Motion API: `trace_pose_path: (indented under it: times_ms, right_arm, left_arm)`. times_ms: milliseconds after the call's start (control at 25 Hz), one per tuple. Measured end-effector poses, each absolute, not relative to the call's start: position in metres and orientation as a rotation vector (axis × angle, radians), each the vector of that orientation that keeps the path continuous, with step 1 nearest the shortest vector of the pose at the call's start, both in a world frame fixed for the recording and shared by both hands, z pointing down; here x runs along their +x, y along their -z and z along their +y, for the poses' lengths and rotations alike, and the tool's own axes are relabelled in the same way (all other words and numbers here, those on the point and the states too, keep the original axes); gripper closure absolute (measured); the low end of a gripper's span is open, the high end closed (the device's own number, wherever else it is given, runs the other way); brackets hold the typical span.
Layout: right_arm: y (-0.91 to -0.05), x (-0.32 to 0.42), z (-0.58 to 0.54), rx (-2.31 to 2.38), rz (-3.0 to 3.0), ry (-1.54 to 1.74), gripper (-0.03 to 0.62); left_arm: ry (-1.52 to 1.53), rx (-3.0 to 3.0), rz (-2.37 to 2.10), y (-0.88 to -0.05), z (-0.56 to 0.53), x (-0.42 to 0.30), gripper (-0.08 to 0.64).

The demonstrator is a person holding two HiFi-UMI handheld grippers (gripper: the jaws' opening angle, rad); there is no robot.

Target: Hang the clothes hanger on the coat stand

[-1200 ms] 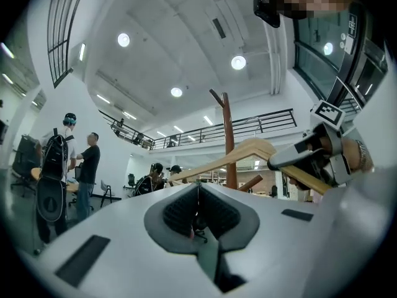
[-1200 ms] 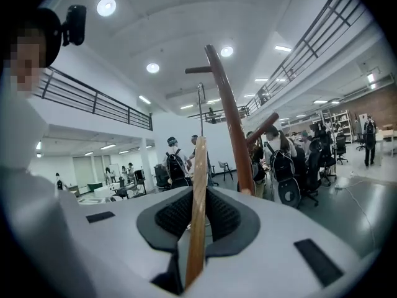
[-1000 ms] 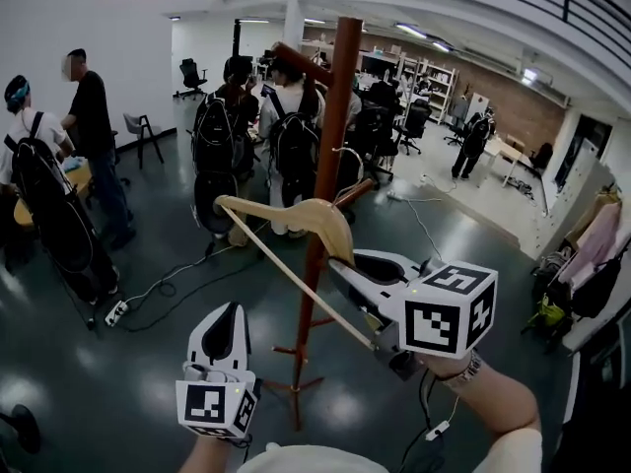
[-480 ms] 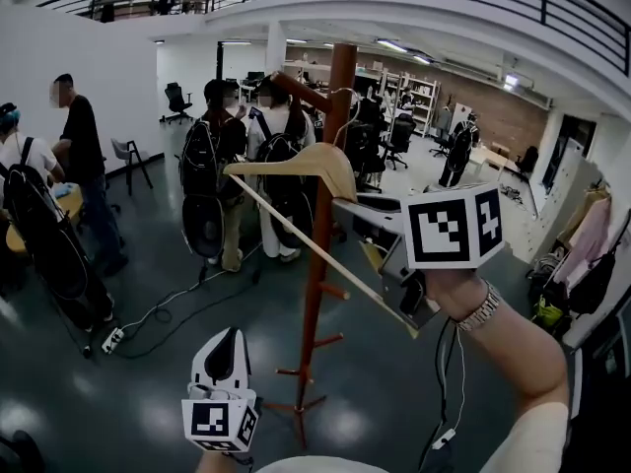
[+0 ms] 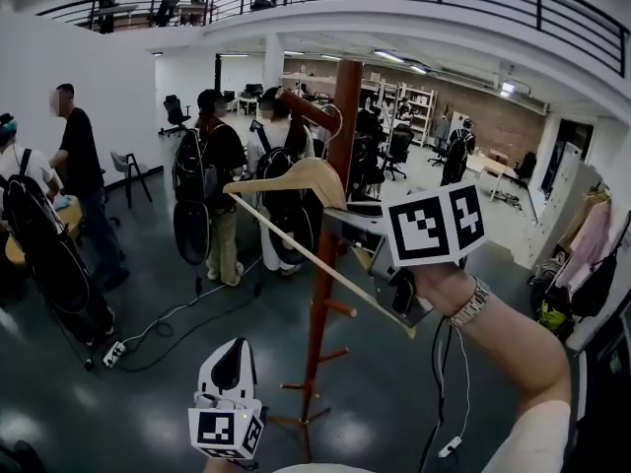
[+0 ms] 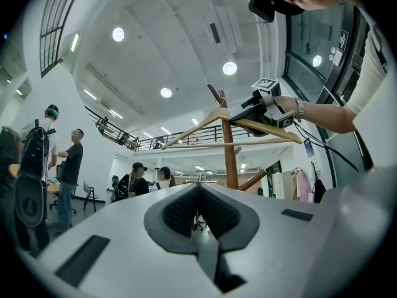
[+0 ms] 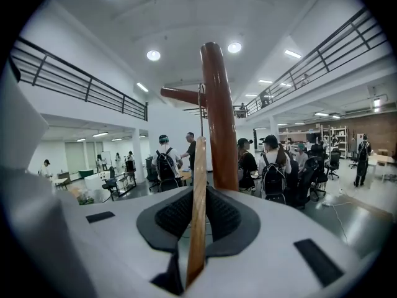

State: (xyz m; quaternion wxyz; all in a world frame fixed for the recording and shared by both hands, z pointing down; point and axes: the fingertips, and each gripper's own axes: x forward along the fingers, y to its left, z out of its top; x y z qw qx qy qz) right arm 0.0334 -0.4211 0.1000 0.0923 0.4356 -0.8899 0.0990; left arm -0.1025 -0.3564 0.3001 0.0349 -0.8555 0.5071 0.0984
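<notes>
The brown wooden coat stand (image 5: pixel 331 254) rises in front of me, with an upper peg (image 5: pixel 304 111) slanting left from its top. My right gripper (image 5: pixel 340 217) is shut on the wooden clothes hanger (image 5: pixel 296 180), held high beside the pole. The hanger's wire hook (image 5: pixel 336 118) is close to that peg; I cannot tell if it touches. In the right gripper view the hanger's wood (image 7: pixel 198 197) runs up between the jaws, with the pole (image 7: pixel 220 123) just behind it. My left gripper (image 5: pixel 235 361) hangs low, shut and holding nothing (image 6: pixel 198 194).
Several people with backpacks (image 5: pixel 207 185) stand behind the stand. A person (image 5: pixel 79 166) is at the left by a small chair (image 5: pixel 128 166). Cables and a power strip (image 5: pixel 113 351) lie on the floor. Clothes (image 5: pixel 592 254) hang at the right.
My right gripper has lifted the hanger from waist height up beside the pole's top, bringing the hook near the upper peg. The left gripper has stayed low.
</notes>
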Motion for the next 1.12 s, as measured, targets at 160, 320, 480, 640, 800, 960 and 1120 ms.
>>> trace_pose_path:
  times_ms: [160,320,480,640,800,960,1120]
  right_arm:
    - [-0.105,0.034,-0.422,1.311,-2.621,-0.295,0.523]
    - [-0.111,0.039,-0.423,1.323,-2.606,-0.3,0.523]
    - [-0.113,0.043,-0.424,1.331,-2.614,-0.287,0.523]
    - [-0.116,0.041,-0.424,1.348,-2.618,-0.275,0.523]
    - [-0.113,0.042,-0.425,1.338,-2.633,-0.245,0.523]
    - [-0.104,0.05,-0.422,1.356,-2.656,-0.212,0.523]
    - [-0.103,0.044,-0.42,1.342,-2.68,-0.181,0.523]
  left_arm:
    - [-0.305,-2.647,1.536,-0.302,-0.355,-0.104,0.548]
    - [-0.295,-2.64,1.519,-0.305,-0.356,-0.1,0.548]
    - [-0.271,-2.653,1.511,-0.313,-0.356,-0.093,0.548]
    - [-0.251,-2.654,1.464,-0.317,-0.35,-0.093,0.548]
    - [-0.262,-2.65,1.428,-0.314,-0.348,-0.09,0.548]
    - [-0.254,-2.657,1.424,-0.314,-0.347,-0.084,0.548]
    - [-0.244,-2.658,1.433,-0.316,-0.348,-0.089,0.548]
